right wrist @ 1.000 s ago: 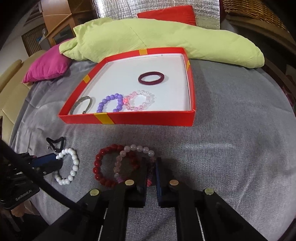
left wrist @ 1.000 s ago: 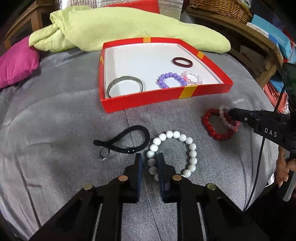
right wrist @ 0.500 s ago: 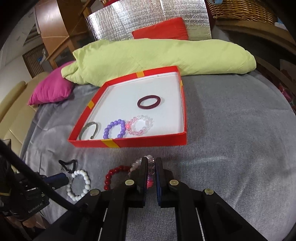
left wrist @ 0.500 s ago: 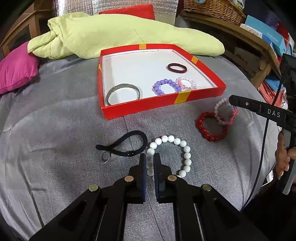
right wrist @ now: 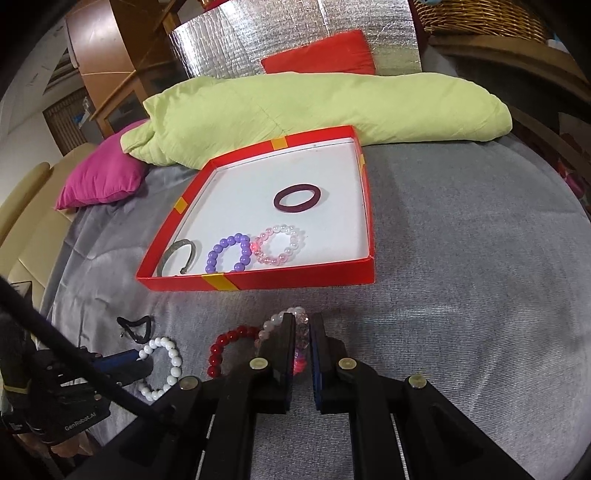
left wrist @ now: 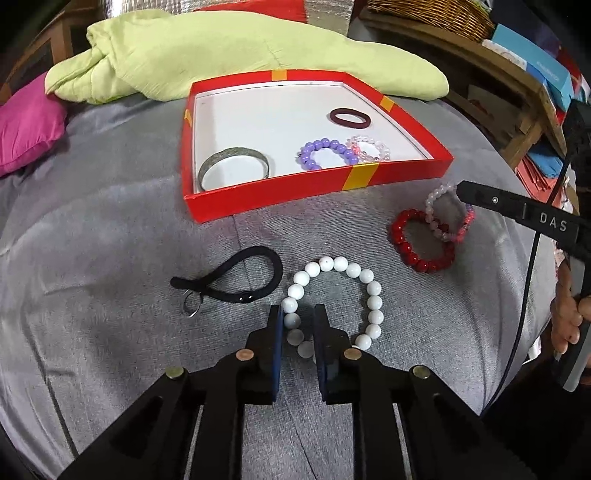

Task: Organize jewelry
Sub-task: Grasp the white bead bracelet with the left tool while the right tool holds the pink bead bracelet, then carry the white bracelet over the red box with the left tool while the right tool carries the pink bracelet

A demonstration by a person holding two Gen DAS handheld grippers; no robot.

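Red box (right wrist: 303, 284) on grey bed: lift both w/o snagging. Right tongs (right wrist: 303, 325) clamped on pink bracelet (left wrist: 448, 214), lying over red bracelet (left wrist: 421, 243). Left tongs (left wrist: 298, 314) opening around white bracelet (left wrist: 334, 302); re-close first.

Pretty clearly someone's home, probably a bedroom or living room: the work surface is a soft grey blanket (right wrist: 461, 258) with a rumpled lime-green quilt (right wrist: 314, 107), a pink cushion (right wrist: 103, 177) and a red cushion (right wrist: 321, 55) along the back. There's wooden furniture (right wrist: 110, 62) behind, a wicker basket (left wrist: 432, 14) on a wooden shelf (left wrist: 517, 85), and what looks like a cream sofa arm (right wrist: 26, 229) off to the side, though that edge is too warped to be sure. A red box (left wrist: 317, 188) of bracelets sitting on the blanket fits the lived-in feel.
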